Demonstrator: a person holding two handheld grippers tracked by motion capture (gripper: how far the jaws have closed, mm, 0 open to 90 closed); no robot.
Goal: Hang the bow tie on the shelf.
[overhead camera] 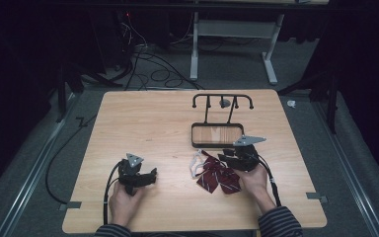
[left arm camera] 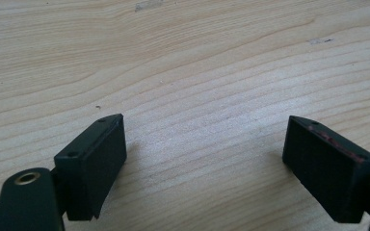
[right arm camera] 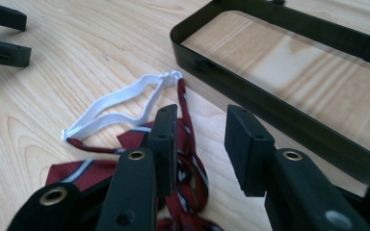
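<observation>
Nothing is gripped yet: left gripper (overhead camera: 150, 174) jaws are spread wide over the bare wooden table (overhead camera: 143, 123). Right gripper (right arm camera: 200, 144) jaws are held partly apart above the maroon striped bow tie (overhead camera: 217, 175), which lies unhung before the black metal hook stand (overhead camera: 222, 101).

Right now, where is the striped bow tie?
In the high view the bow tie lies flat on the table's right half, just in front of the black rack's base, with the right hand-held gripper over its right edge.

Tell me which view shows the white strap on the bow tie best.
The right gripper view: the white strap lies close, its loop clear beside the bow tie. The high view shows it small. The left gripper view looks at bare table.
</observation>
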